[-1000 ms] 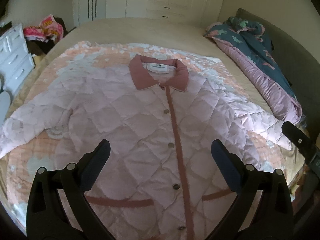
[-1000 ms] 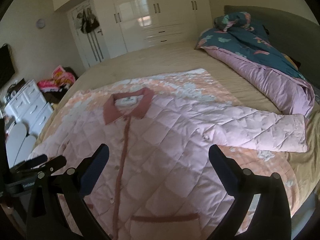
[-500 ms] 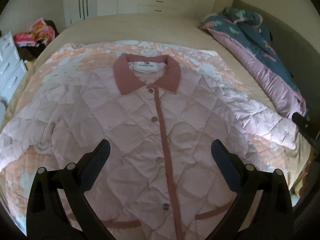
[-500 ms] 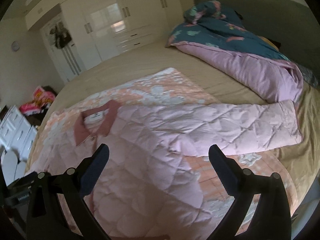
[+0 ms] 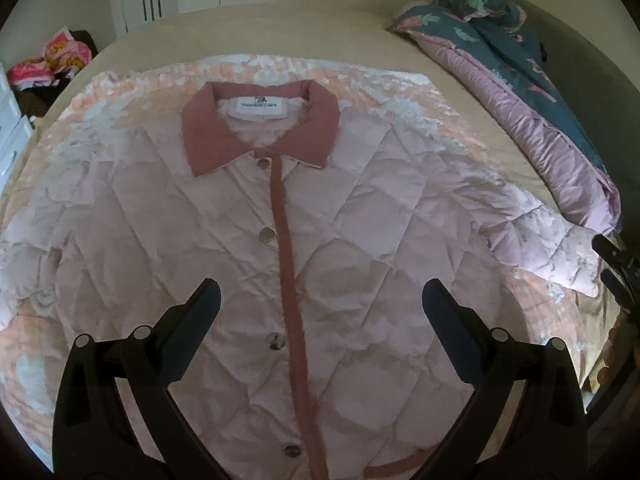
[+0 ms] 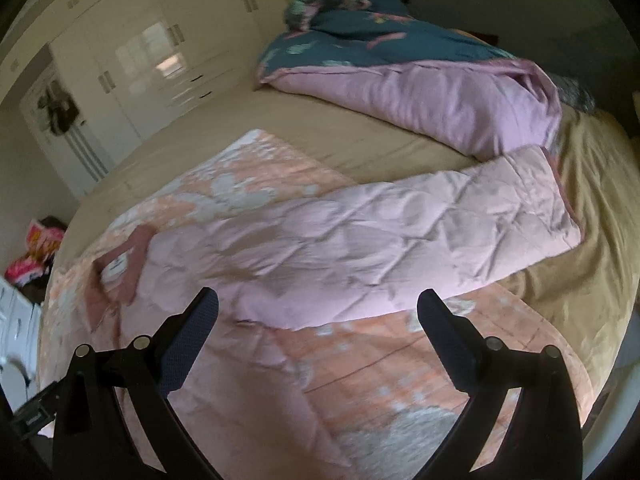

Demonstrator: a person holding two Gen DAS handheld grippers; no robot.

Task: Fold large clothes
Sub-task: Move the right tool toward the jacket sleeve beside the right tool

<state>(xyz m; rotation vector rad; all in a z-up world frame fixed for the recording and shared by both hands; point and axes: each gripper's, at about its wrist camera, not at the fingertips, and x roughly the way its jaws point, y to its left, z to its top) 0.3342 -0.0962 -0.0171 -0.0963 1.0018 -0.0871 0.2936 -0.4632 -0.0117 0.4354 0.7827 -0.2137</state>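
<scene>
The quilted pink jacket (image 5: 320, 240) lies flat and buttoned on the peach floral blanket (image 5: 120, 96) across the bed (image 5: 280, 36). The left gripper (image 5: 320, 304) hovers over its front, jaws spread wide, gripping nothing. The hem is cut off behind the gripper body. The right gripper (image 6: 318, 308) hangs above the outstretched sleeve (image 6: 400, 240), jaws also wide apart; that view is blurred, so the collar (image 6: 120, 268) is only roughly readable.
</scene>
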